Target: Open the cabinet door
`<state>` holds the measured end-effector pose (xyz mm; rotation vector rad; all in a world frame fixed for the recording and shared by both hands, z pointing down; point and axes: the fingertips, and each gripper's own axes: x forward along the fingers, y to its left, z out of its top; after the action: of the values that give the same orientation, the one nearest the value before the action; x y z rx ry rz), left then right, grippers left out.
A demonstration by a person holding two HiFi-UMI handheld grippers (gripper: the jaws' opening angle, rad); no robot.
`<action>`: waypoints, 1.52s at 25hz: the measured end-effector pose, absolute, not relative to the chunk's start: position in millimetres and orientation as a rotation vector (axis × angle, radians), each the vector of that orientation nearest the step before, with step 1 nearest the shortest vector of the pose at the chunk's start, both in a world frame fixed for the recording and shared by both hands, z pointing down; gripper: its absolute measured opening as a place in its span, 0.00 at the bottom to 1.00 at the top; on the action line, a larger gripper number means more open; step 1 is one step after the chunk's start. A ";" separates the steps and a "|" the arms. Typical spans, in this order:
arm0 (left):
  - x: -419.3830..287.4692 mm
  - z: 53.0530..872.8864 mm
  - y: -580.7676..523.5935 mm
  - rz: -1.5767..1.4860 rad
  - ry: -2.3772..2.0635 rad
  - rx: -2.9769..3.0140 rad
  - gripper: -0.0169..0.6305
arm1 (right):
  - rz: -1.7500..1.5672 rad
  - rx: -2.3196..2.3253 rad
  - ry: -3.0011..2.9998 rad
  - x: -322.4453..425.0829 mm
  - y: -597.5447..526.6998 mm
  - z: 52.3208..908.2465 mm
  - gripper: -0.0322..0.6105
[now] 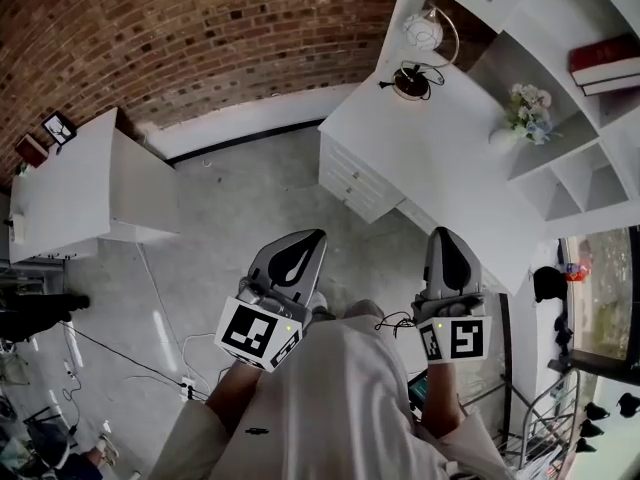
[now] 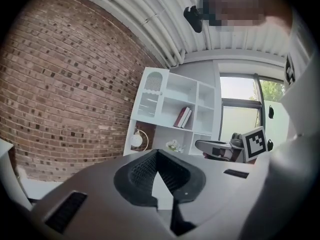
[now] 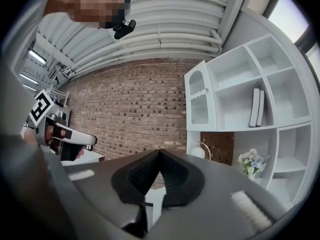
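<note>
Looking at your left gripper (image 1: pixel 316 234), you have its fingers pressed together, and nothing sits between them. (first spotter)

Your right gripper (image 1: pixel 446 231) matches it: the jaws meet at the tip and hold nothing. (second spotter)

Both of your grippers point level toward the shelf unit (image 1: pixel 560 43) and stay well apart from it, out over the floor on the near side of the unit. (first spotter)

You find the cabinet door (image 3: pixel 198 98) in the shelf unit's top left compartment. It is white with an arched pane, and it looks closed, flush with the unit's front. Neither of your grippers touches it. (second spotter)

To the right of that door, inside the unit, you see two books (image 3: pixel 257 107) leaning upright in an open compartment. (first spotter)

Below the door, the lamp (image 3: pixel 200 151) stands at the unit's lower left, and the flowers (image 3: pixel 249 161) sit in a low compartment to its right. The desk (image 1: pixel 440 163) juts out from the foot of the unit toward you. (second spotter)
</note>
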<state>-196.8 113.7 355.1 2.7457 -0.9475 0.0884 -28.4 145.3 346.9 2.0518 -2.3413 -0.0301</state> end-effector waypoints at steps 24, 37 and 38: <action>-73.9 356.1 -50.3 0.170 -0.929 2.796 0.04 | -0.041 2.122 -2.383 77.5 -18.3 348.8 0.07; -4.8 342.1 -139.3 0.160 -0.983 2.831 0.04 | -0.070 2.104 -2.406 150.0 -106.5 347.8 0.07; -3.9 340.6 -143.1 0.150 -0.984 2.832 0.04 | -0.075 2.105 -2.403 151.6 -109.6 347.3 0.07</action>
<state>-3.9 -143.1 340.6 2.8315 -0.9839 0.1496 151.6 -109.6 347.3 2.1046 -2.4026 -0.0751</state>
